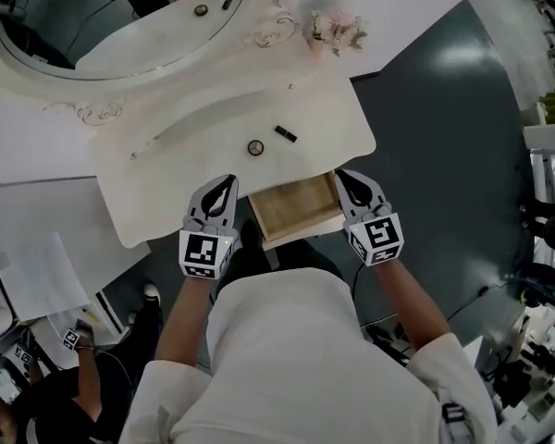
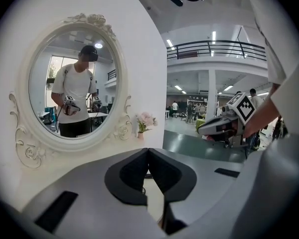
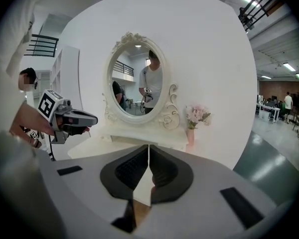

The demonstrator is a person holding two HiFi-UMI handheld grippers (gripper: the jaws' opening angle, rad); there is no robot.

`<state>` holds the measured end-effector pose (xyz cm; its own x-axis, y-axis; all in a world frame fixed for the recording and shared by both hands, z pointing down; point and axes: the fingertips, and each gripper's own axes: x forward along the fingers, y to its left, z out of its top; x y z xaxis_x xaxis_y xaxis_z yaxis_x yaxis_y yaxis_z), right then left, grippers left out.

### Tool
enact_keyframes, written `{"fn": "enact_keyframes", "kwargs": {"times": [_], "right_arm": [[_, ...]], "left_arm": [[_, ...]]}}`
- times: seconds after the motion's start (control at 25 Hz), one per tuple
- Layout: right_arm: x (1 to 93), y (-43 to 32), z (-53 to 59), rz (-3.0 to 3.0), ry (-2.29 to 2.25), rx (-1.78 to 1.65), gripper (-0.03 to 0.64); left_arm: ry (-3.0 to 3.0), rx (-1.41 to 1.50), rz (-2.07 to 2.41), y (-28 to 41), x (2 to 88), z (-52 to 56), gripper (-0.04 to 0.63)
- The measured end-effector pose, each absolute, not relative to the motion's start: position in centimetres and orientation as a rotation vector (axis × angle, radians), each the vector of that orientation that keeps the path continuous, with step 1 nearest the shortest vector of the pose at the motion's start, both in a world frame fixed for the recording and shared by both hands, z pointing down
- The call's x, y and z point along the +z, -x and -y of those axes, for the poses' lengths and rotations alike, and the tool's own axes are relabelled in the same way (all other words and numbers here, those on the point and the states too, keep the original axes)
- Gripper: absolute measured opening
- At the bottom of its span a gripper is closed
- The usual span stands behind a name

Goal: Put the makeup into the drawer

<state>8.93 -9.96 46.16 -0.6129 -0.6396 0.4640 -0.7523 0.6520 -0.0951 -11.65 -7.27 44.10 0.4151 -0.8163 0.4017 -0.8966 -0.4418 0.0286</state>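
Compact: round, flat on the worktop, just behind the open drawer; no long axis to line up with.
Stick: small and dark, just beside the compact on its right and a little further back, not touching it. Its long axis is diagonal in the head view, far-left to near-right; I cannot tell which end is the cap.
Drawer: pulled out below the worktop's front edge, wooden floor showing, nothing seen in it; it sits between the two grippers.
Left gripper: jaws pressed together on nothing, at the drawer's left corner.
Right gripper: jaws likewise closed and empty, at the drawer's right corner.
Key relation: both pieces lie ahead of the jaws, past the drawer. The compact is ahead and slightly right of the left jaws, which are nearer it. The stick is about midway between the two grippers.
Next move, as I judge it: open one pair of jaws, reach forward, and close across the stick's short side.
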Motion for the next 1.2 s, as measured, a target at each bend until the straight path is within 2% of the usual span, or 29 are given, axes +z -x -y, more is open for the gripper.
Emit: {"fn": "enact_keyframes", "kwargs": {"times": [0.68,0.76,0.84,1.2], "right_arm": [[55.5,-5.1,13.1,2.380,-0.927,0.471,0.035],[56.8,-4.6,13.5,2.362,-0.924,0.478,0.051],[58.2,-4.2,14.0,2.339,-0.912,0.481,0.106],[64.1,-2.3,16.1,2.233,-0.731,0.467,0.171]], "left_arm": [[-2.435,0.531,1.393,11.4,49.7,8.3,0.015],[-2.443,0.538,1.372,11.6,50.2,8.4,0.015],[-2.453,0.550,1.351,11.5,50.8,8.5,0.015],[-2.426,0.552,1.289,11.2,54.3,8.9,0.015]]}}
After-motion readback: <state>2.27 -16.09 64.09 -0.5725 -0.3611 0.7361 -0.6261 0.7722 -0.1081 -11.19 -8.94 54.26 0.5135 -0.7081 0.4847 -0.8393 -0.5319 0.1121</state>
